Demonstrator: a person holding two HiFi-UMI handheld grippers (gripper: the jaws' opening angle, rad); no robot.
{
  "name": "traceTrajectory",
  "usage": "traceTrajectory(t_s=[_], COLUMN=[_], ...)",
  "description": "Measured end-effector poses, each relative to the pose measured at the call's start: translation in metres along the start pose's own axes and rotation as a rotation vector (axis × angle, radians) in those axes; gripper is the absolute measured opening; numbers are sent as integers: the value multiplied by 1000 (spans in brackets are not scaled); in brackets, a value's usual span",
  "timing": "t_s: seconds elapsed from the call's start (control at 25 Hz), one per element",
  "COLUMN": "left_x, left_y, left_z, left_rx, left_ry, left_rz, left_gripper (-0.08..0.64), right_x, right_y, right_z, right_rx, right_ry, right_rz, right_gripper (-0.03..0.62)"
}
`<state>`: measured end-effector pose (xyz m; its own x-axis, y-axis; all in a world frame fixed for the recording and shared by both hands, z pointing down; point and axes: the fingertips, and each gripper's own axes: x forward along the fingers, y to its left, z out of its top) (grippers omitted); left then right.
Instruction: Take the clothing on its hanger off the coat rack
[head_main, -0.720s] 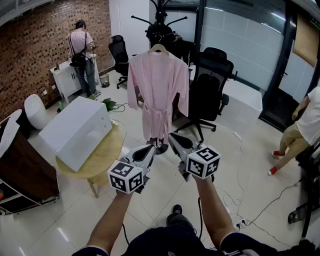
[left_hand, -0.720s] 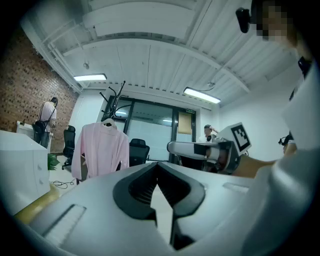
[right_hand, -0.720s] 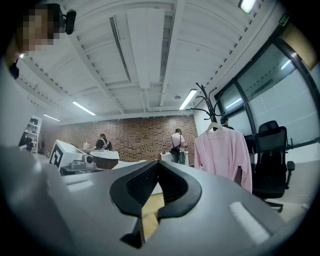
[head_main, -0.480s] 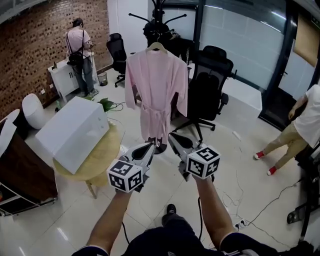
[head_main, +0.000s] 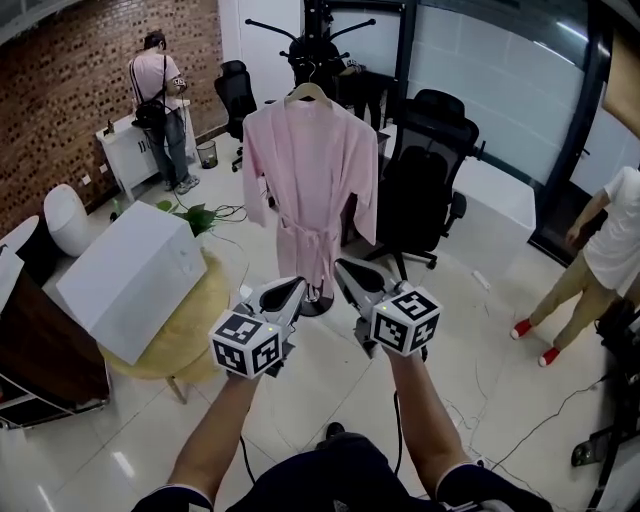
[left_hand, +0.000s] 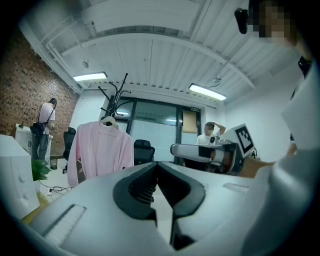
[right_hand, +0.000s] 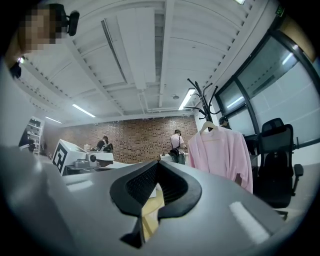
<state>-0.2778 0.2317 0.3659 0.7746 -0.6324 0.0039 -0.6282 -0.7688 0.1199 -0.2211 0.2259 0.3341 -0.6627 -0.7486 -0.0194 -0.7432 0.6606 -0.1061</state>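
Left tongs (head_main: 291, 286) and right tongs (head_main: 344, 267) are both pressed together with nothing in them, side by side above the shiny white floor (head_main: 480, 335), well apart from the pink robe (head_main: 312, 170), which hangs on its hanger (head_main: 312, 93) on the black rack (head_main: 316, 15), with a brick wall (head_main: 70, 90) at the left and a black chair (head_main: 425, 180) just beside it.

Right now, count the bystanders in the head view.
2: a person with a shoulder bag by the brick wall; a person in a white shirt at the right edge. Others may be hidden.
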Motion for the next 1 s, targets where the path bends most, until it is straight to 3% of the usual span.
traceTrajectory(t_s=[0.52,1.0], left_x=[103,169], left_y=[48,152], left_z=[16,49], left_rx=[27,53], left_ry=[15,-50], left_rz=[79,65], left_gripper=[12,12], right_x=[34,117], right_y=[-107,-173], right_z=[15,22], right_rx=[25,-28], right_ry=[-18,0], right_rz=[68,31], right_gripper=[2,2])
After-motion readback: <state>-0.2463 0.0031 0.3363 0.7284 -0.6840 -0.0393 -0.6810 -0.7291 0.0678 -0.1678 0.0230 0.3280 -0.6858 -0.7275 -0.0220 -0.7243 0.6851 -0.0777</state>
